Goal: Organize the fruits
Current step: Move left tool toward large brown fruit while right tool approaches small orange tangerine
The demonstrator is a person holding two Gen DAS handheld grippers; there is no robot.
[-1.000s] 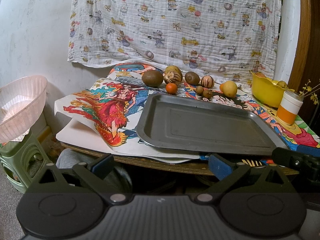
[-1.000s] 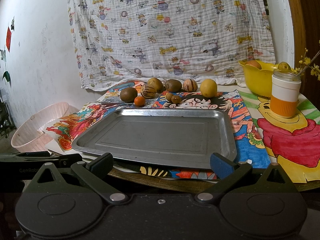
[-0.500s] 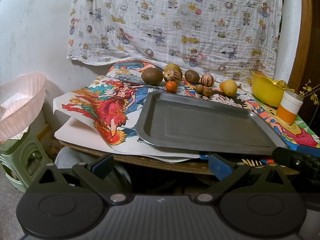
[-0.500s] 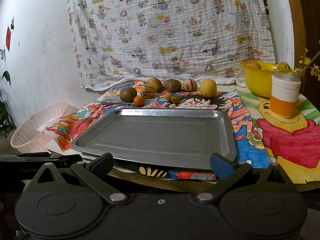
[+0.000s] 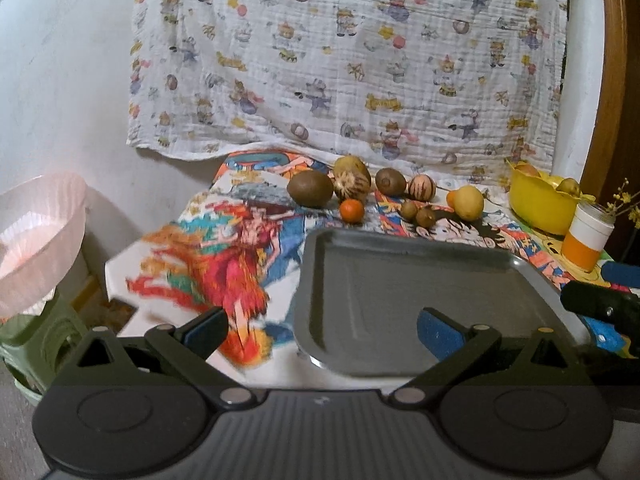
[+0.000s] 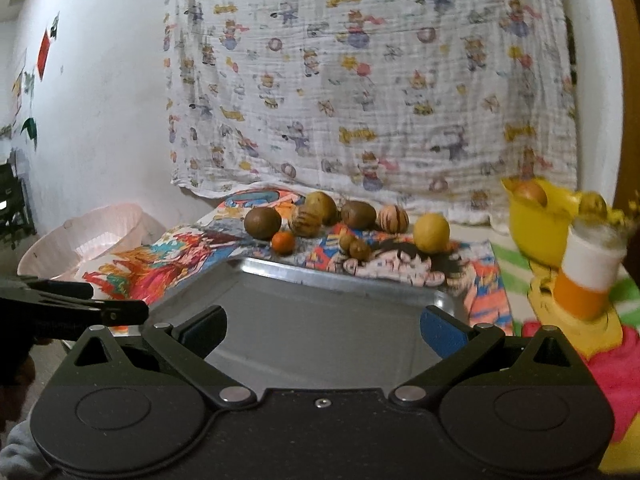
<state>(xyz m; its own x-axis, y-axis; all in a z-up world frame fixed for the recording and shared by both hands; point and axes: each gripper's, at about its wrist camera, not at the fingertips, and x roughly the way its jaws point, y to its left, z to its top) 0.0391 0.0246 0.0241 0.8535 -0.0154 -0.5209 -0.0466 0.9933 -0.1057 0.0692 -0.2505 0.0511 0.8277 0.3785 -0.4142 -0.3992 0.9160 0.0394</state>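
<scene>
A grey metal tray point(image 5: 420, 292) lies on the table's near side; it also shows in the right wrist view point(image 6: 312, 320). Behind it lies a row of fruits: a brown kiwi point(image 5: 310, 188) point(image 6: 263, 223), a small orange point(image 5: 352, 211) point(image 6: 283, 241), striped fruits point(image 5: 421, 187) point(image 6: 393, 219) and a yellow lemon point(image 5: 469, 202) point(image 6: 431, 231). My left gripper point(image 5: 322, 330) is open and empty over the tray's near left corner. My right gripper point(image 6: 323, 328) is open and empty over the tray's near edge.
A yellow bowl point(image 5: 540, 200) point(image 6: 540, 220) with fruit stands at the back right, with an orange-and-white cup point(image 5: 586, 236) point(image 6: 584, 276) in front of it. A pink basket point(image 5: 36, 236) point(image 6: 84, 240) sits left of the table. A patterned cloth point(image 5: 344, 60) hangs on the wall behind.
Both grippers have moved forward and up, from below the table's front edge to over the tray's near part. Both stay open. The fruits have not moved.
</scene>
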